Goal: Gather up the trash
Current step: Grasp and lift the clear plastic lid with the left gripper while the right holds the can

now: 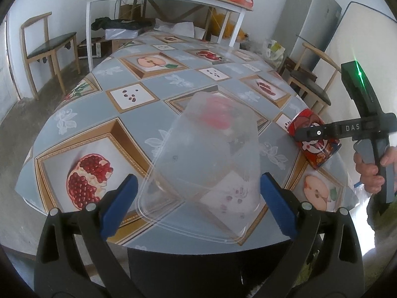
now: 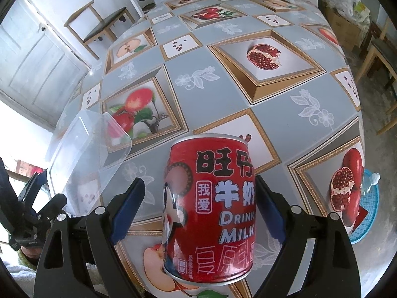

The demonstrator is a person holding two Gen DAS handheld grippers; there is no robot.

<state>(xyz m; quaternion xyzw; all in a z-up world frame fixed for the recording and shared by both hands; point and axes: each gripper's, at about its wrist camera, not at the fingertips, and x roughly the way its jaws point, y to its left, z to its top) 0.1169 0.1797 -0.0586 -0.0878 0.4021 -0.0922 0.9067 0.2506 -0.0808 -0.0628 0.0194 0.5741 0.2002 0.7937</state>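
Left gripper (image 1: 198,206) clasps an empty clear plastic container (image 1: 206,164); right gripper (image 2: 198,211), open, straddles a red milk can (image 2: 211,208).

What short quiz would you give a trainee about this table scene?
1. True or false: the red milk can is crushed flat.
2. What sits between the left tongs? A: clear plastic container. B: a spoon. C: a glass bottle.
3. Fill in: the right tongs stand ___ around the can, with a gap at one pad.
Key: 1 false; 2 A; 3 open.
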